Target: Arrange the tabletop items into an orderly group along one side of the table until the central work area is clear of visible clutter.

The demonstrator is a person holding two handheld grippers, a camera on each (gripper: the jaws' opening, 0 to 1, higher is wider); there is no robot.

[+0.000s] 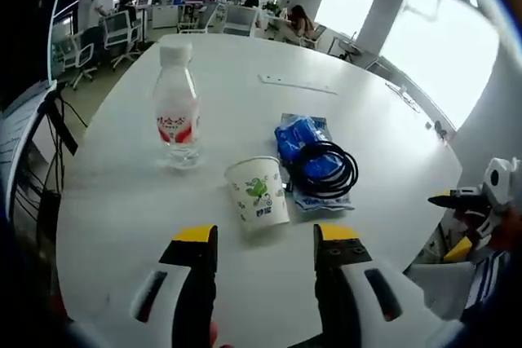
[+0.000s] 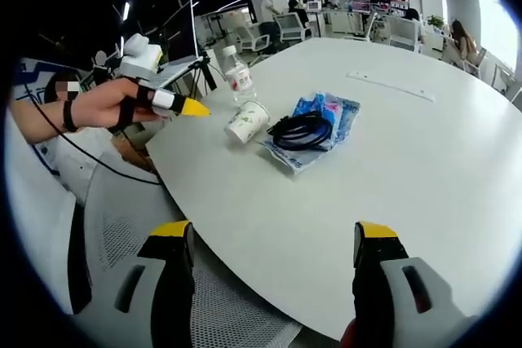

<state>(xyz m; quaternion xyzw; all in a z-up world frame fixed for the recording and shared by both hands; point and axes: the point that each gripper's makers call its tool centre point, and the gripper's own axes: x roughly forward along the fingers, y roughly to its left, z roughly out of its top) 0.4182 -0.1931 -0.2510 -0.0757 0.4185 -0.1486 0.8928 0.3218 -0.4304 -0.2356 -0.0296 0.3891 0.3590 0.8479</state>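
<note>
the left gripper (image 1: 265,242) hangs just above the white tabletop (image 1: 122,193) with its yellow-tipped jaws spread apart and nothing between them, lined up on the paper cup (image 1: 258,191). taking the cup as the landmark: it lies tipped on its side just beyond the jaw tips, mouth toward the far side. the water bottle (image 1: 177,106) stands upright beyond it on one side, near but apart. on the cup's other side sits the blue packet (image 1: 298,138) with a coiled black cable (image 1: 326,169) lying on top, the packet's near corner just beside the cup. a flat white strip (image 1: 295,83) lies well beyond the cup.

the right gripper (image 2: 273,262) is released too, jaws wide and empty, held off the tabletop's near edge, well apart from the cup (image 2: 247,121). in this view the left gripper (image 2: 167,102) hovers just beside the cup.

risks, as i judge them: the cup looks light and round (it may roll), so a closing jaw that touches one wall first could push it into the bottle or off toward the packet. squeezing hard would likely crush the paper. the loose cable could slide off the packet if that is dragged.
</note>
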